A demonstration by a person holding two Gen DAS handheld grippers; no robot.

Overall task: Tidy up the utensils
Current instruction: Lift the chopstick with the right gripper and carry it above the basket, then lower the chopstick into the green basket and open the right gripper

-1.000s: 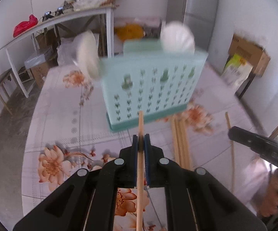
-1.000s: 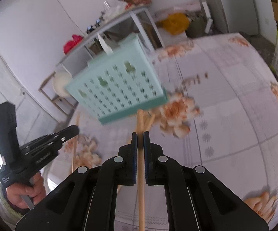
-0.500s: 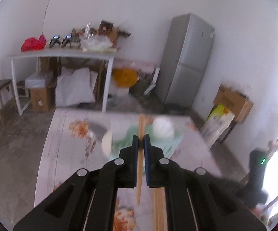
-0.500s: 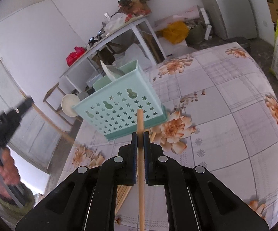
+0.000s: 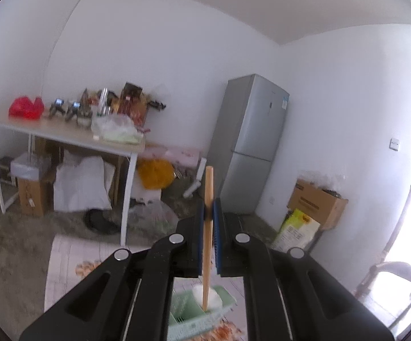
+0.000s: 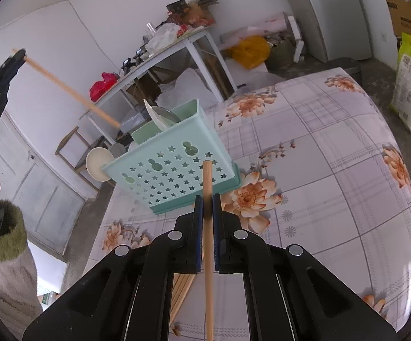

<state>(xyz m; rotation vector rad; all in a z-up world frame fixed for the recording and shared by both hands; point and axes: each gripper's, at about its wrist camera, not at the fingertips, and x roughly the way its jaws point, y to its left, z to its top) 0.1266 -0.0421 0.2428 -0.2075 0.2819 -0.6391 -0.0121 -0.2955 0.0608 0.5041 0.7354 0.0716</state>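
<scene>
My left gripper (image 5: 210,207) is shut on a wooden chopstick (image 5: 207,238), held high and tilted; its lower end points down over the mint-green utensil basket (image 5: 194,319). In the right wrist view that gripper (image 6: 19,56) is at the upper left, its chopstick (image 6: 71,93) slanting toward the basket (image 6: 174,167). My right gripper (image 6: 207,199) is shut on a second chopstick (image 6: 207,227), just in front of the basket. Spoons (image 6: 162,115) stand in the basket. Several loose chopsticks (image 6: 181,289) lie on the table.
The floral tablecloth table (image 6: 333,176) extends right of the basket. A white round spoon head (image 6: 98,162) sticks out at the basket's left. A white side table (image 5: 63,136), a fridge (image 5: 251,145) and cardboard boxes (image 5: 316,199) stand behind.
My left gripper has risen and tilted up with its chopstick, from table level to above the basket. My right gripper has stayed near the basket front with its chopstick.
</scene>
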